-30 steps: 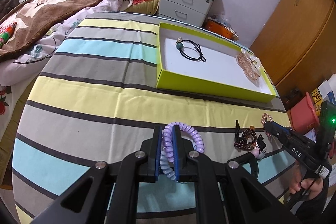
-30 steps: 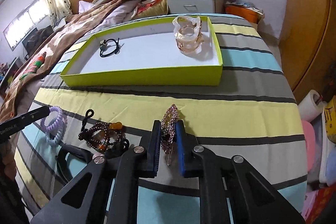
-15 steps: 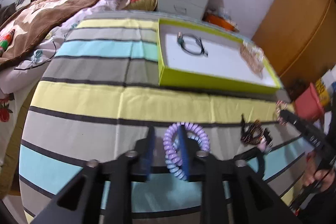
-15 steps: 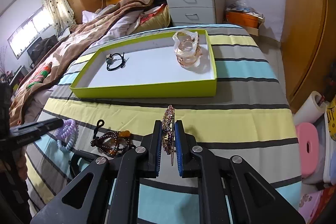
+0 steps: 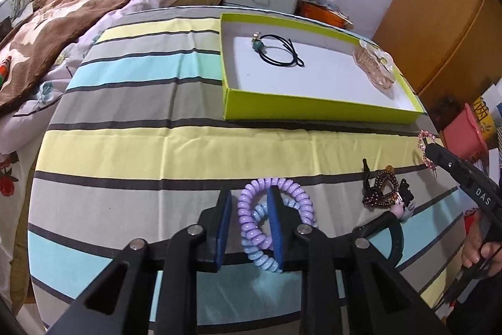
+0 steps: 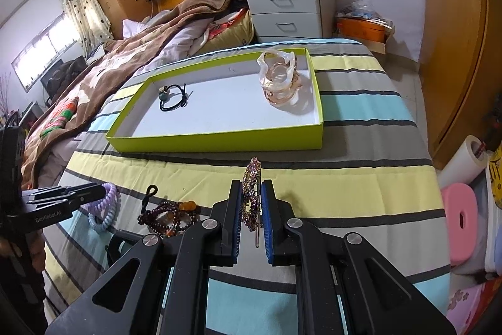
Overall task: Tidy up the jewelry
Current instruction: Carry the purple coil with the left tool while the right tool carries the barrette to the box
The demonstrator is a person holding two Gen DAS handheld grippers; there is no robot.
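My left gripper [image 5: 249, 197] is open around a purple and blue spiral hair tie [image 5: 291, 193] that lies on the striped cloth; the left pad stands clear of it. My right gripper [image 6: 251, 193] is shut on a purple rhinestone hair clip [image 6: 252, 178] and holds it above the cloth. The lime green tray [image 6: 219, 143] lies beyond, holding a black cord bracelet [image 6: 172, 98] and a clear pink hair claw [image 6: 280, 79]. A dark beaded bracelet [image 6: 171, 214] lies between the grippers.
A black headband [image 5: 392, 237] lies by the beaded bracelet [image 5: 381, 193]. A bed with a brown blanket [image 6: 109, 68] borders the left. A grey nightstand [image 6: 288, 8] stands behind the tray. A pink stool [image 6: 461, 218] and boxes sit right of the table edge.
My left gripper has opened and let go of the spiral hair tie, which now rests on the cloth. My right gripper has risen with the rhinestone clip still held.
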